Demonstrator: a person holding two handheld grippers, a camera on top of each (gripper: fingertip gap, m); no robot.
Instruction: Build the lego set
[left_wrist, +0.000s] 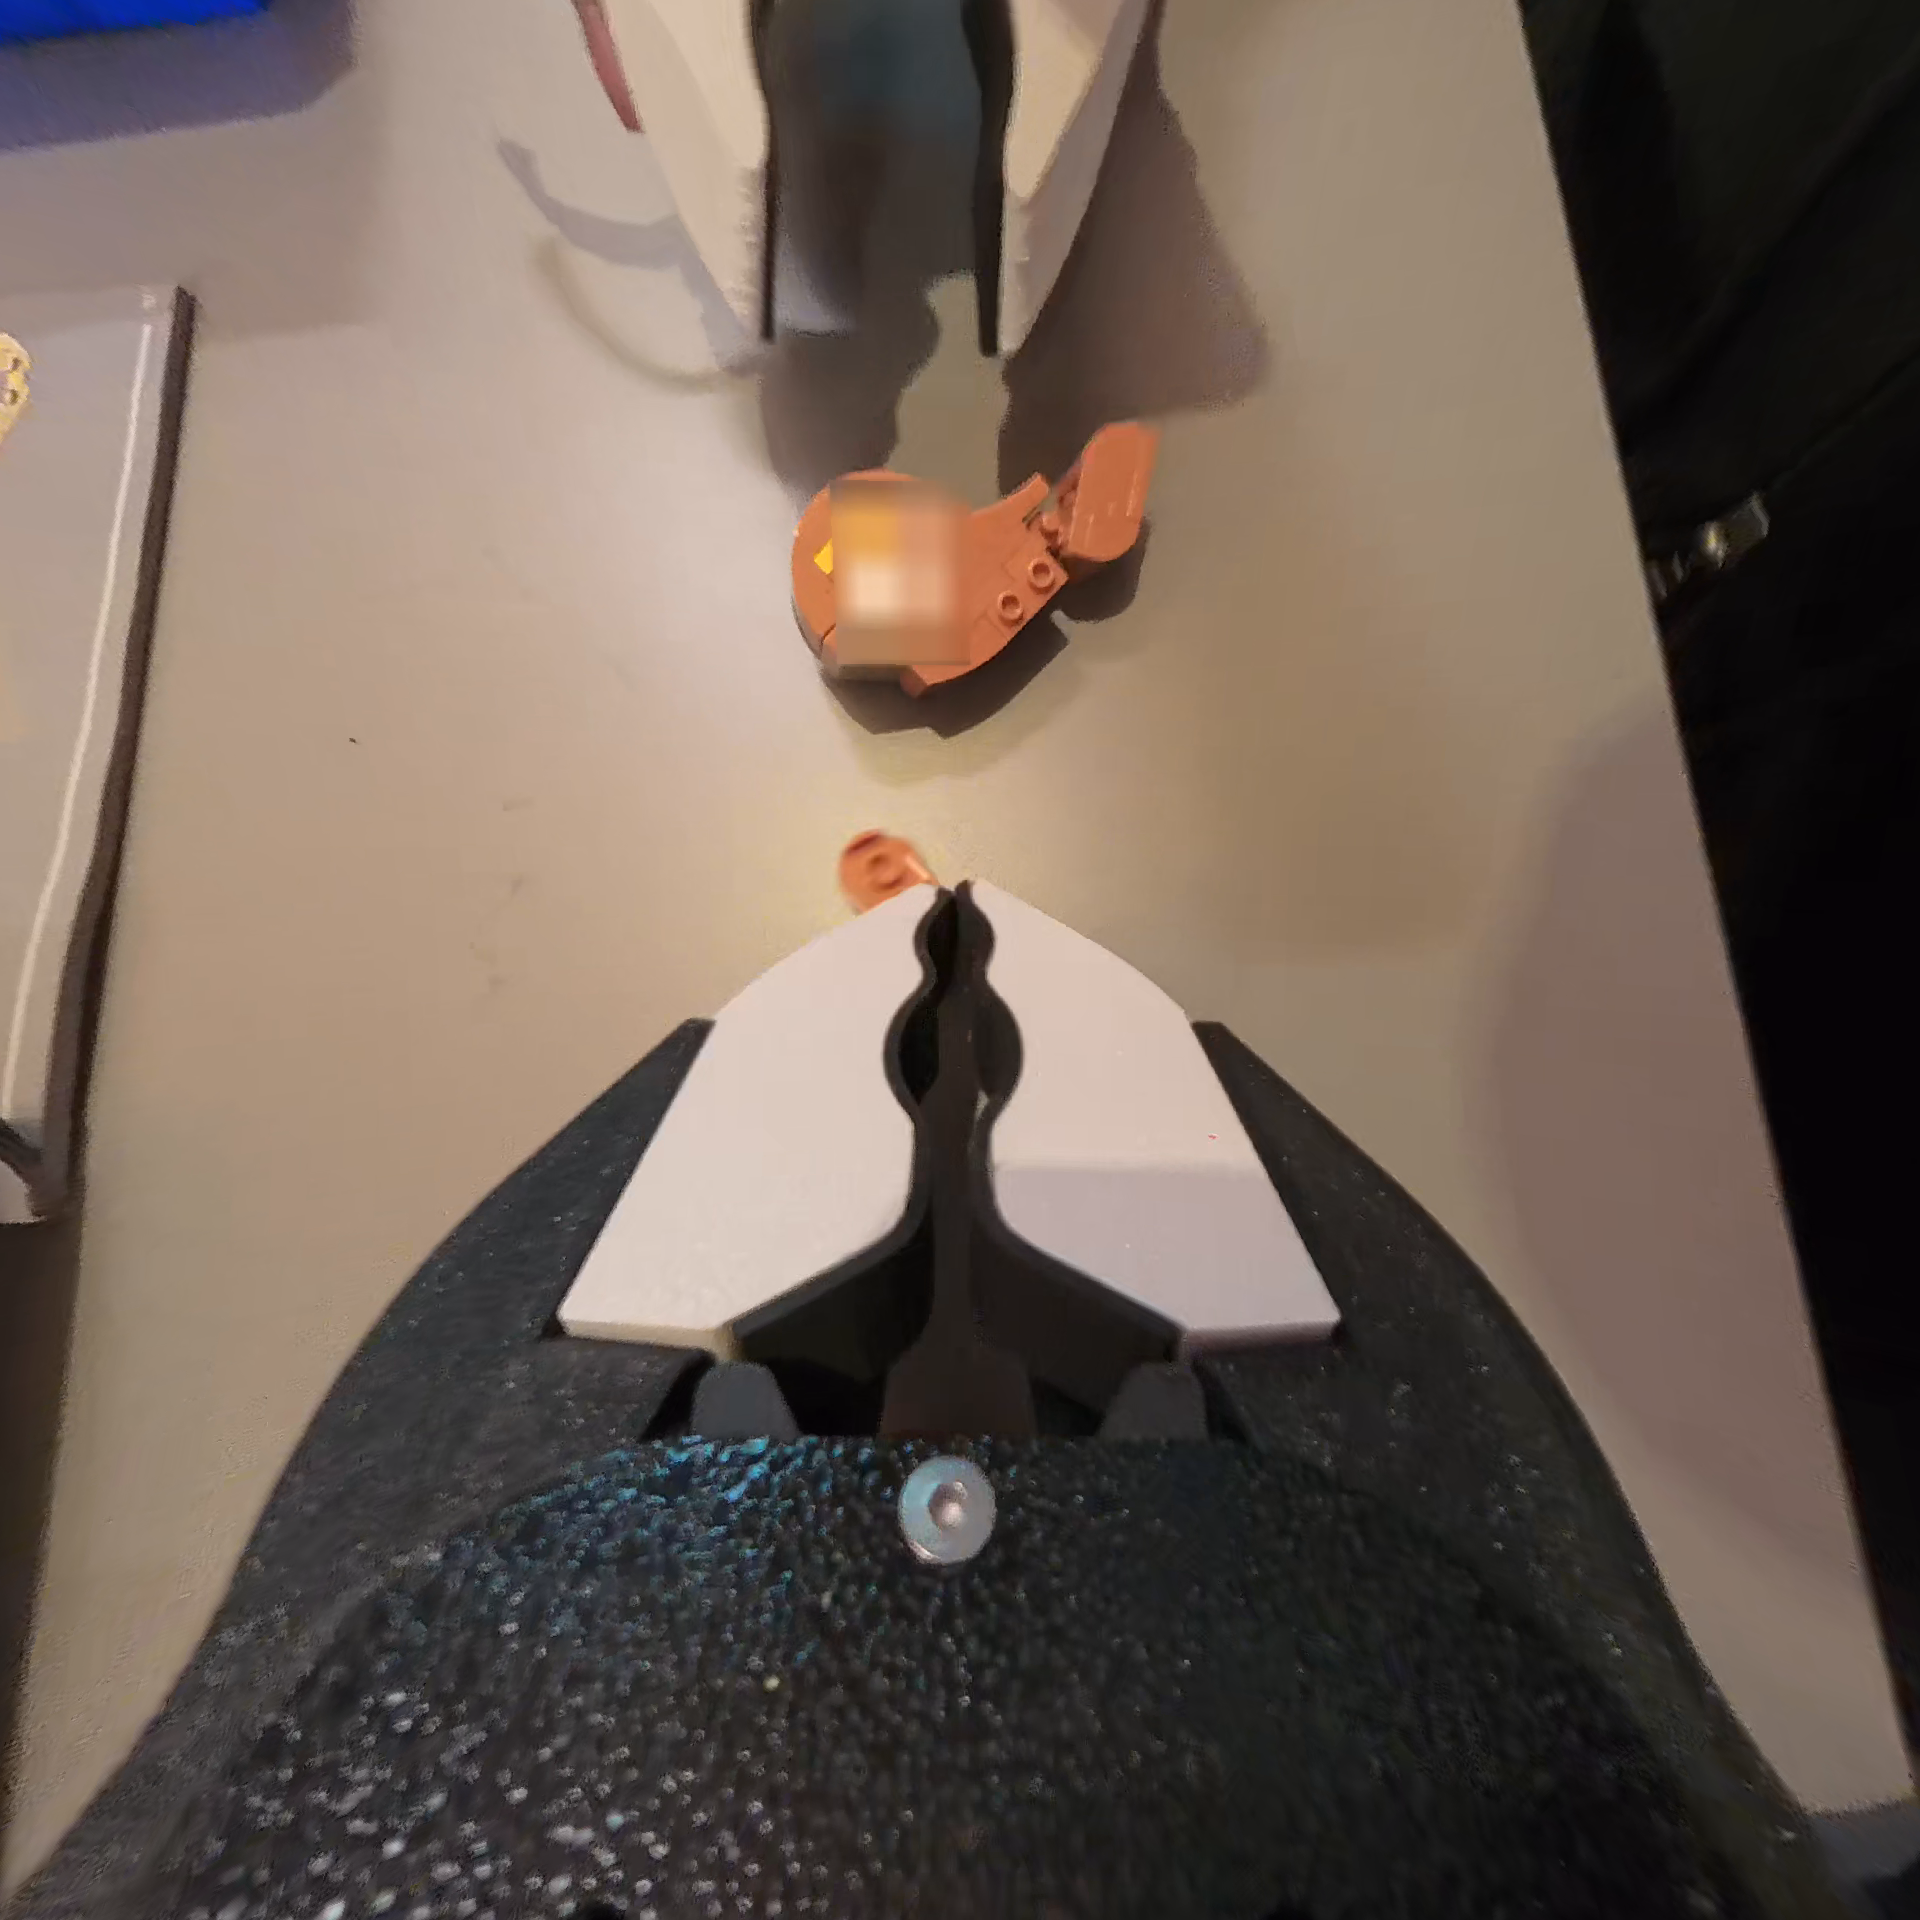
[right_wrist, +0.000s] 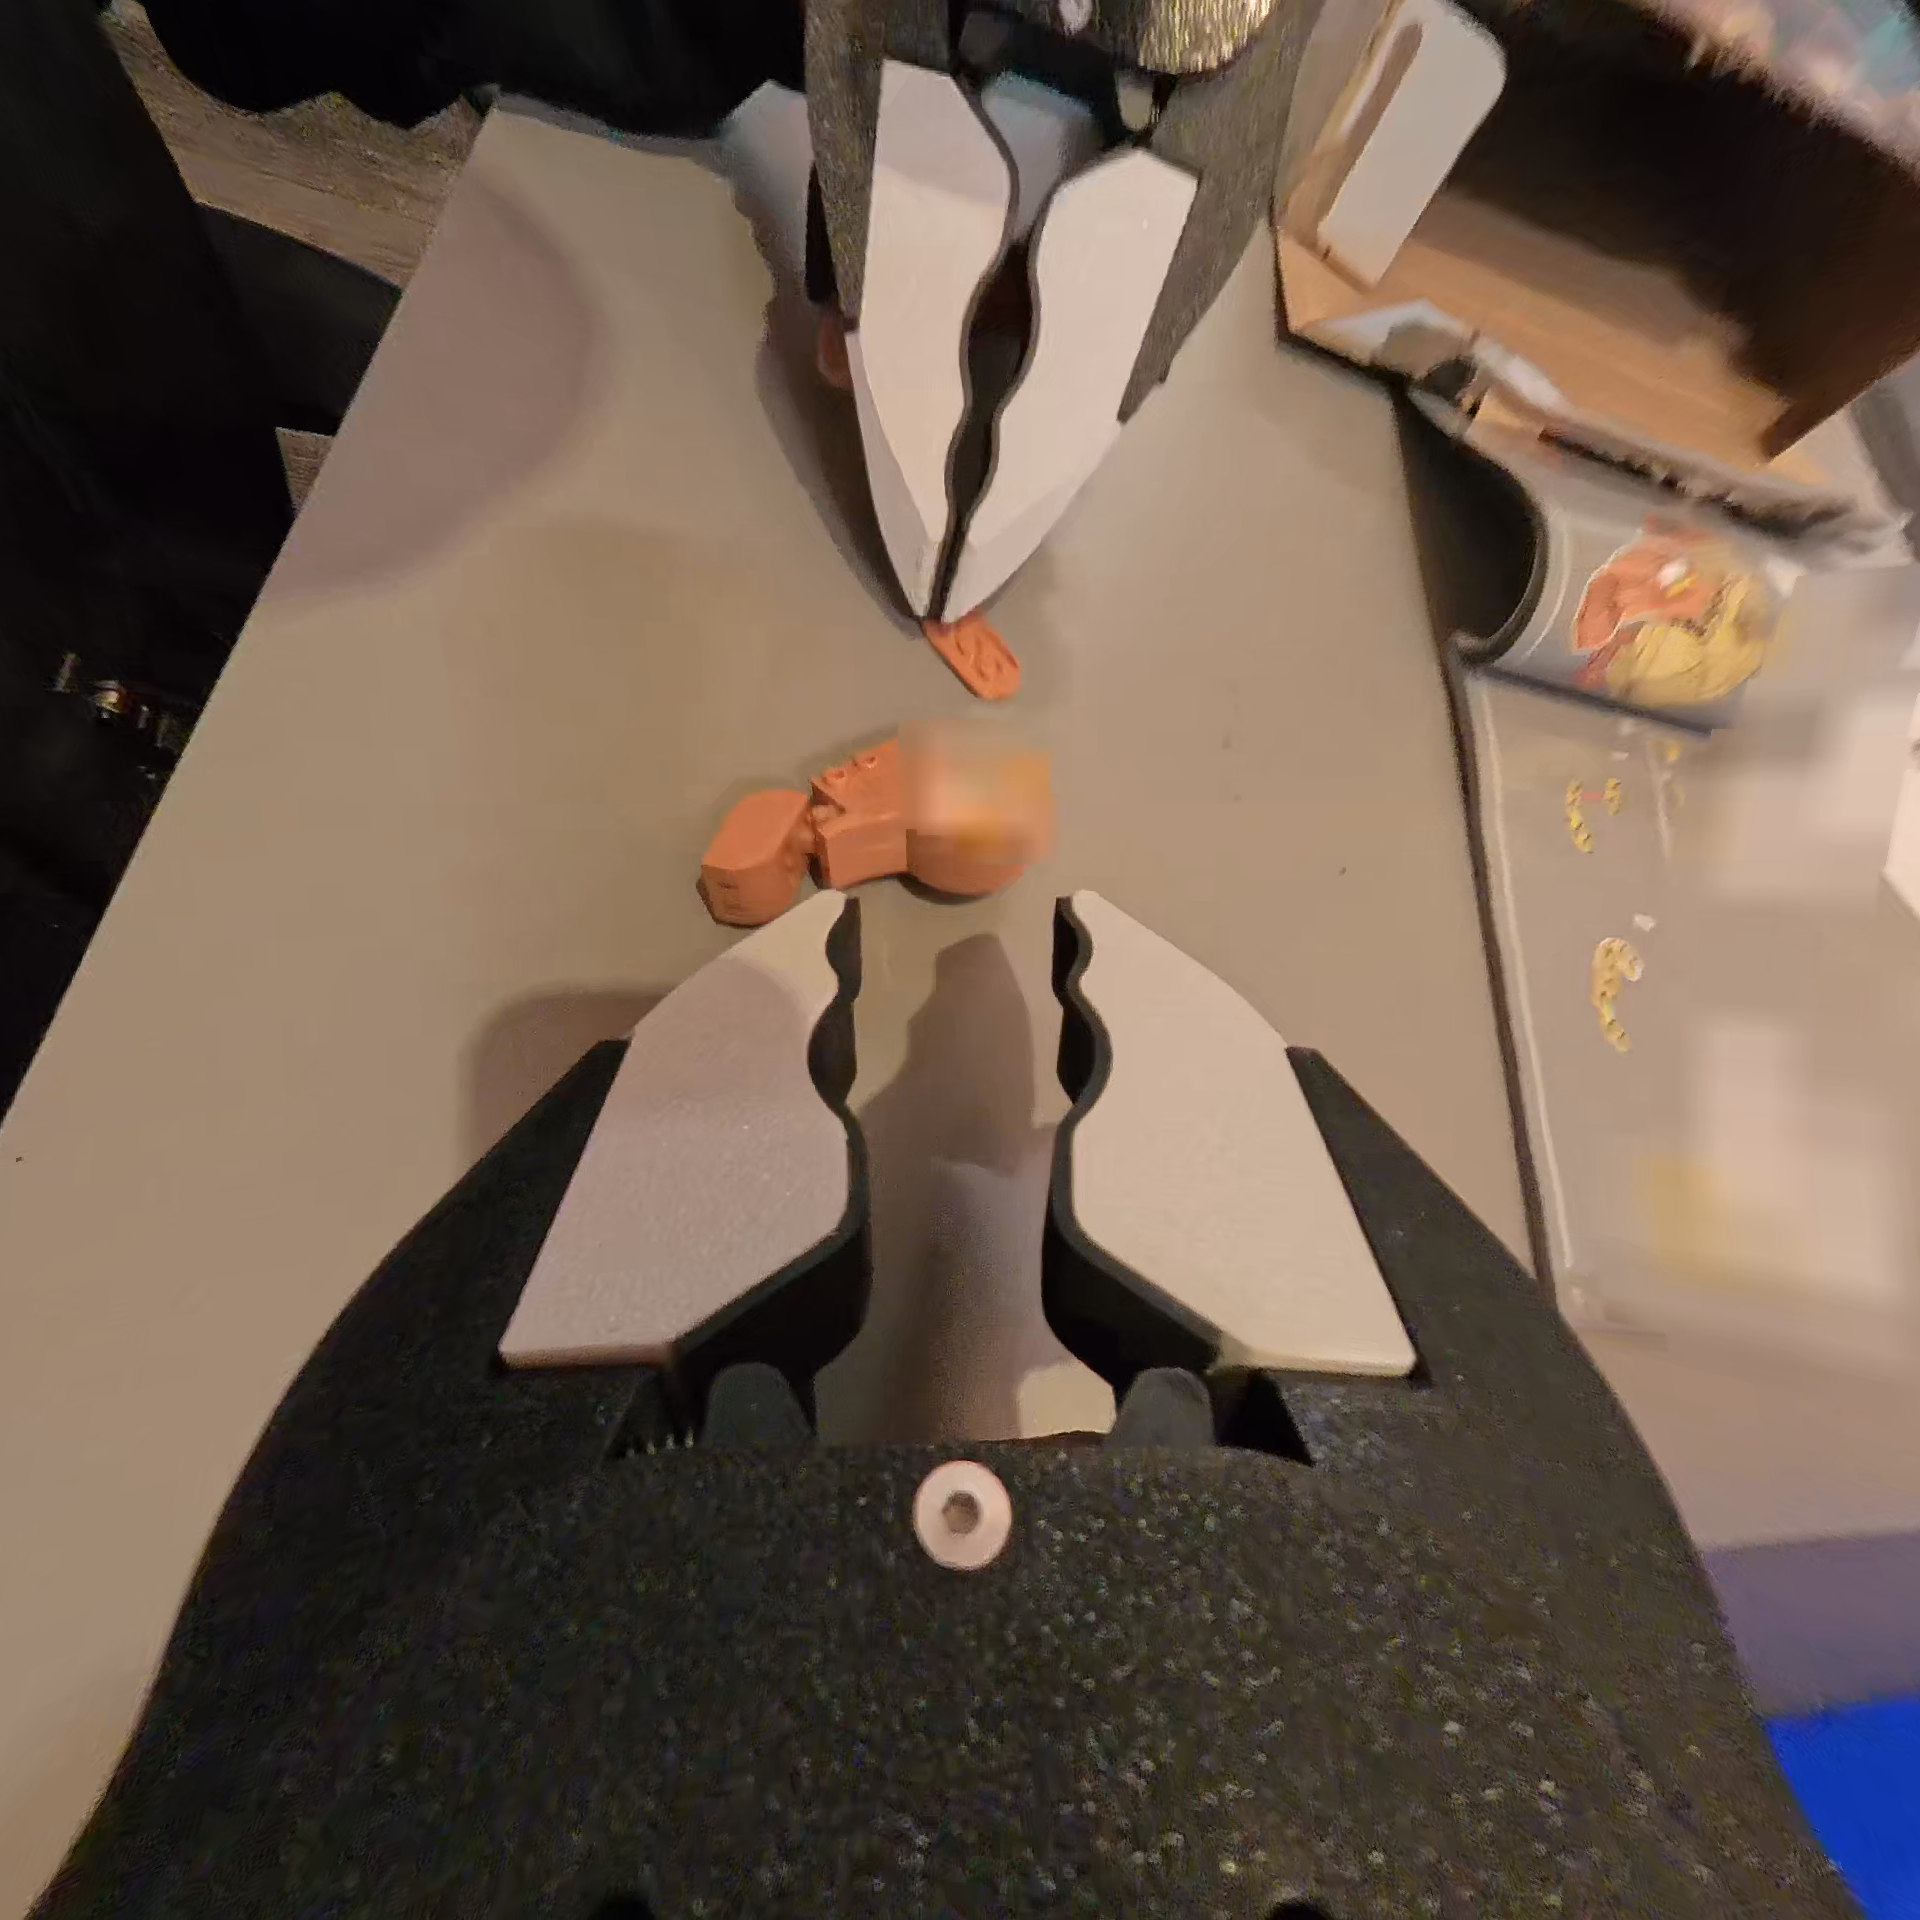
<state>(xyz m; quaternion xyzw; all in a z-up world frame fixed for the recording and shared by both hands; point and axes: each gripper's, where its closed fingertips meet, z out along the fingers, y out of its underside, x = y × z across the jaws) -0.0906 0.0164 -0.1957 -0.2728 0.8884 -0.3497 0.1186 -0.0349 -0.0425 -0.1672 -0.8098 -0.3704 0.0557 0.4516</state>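
An orange lego model (left_wrist: 935, 582) lies on the grey board (left_wrist: 416, 727); it also shows in the right wrist view (right_wrist: 873, 831). A small orange plate (left_wrist: 881, 862) lies just past my left gripper (left_wrist: 956, 891), partly under its left fingertip. The left gripper's fingers are shut, tips meeting. The right wrist view shows the same: the left gripper (right_wrist: 940, 608) tip-down on the board, the plate (right_wrist: 977, 660) sticking out from its tips. My right gripper (right_wrist: 956, 914) is open and empty, just short of the model. It also shows in the left wrist view (left_wrist: 883, 332).
An instruction booklet (right_wrist: 1662, 623) and a grey sheet with small yellow pieces (right_wrist: 1616, 987) lie right of the board. A cardboard box (right_wrist: 1558, 291) stands at the back right. A person in dark clothes (left_wrist: 1766, 520) is beside the board's edge. My hands' fingertips stand some 9 cm from each other.
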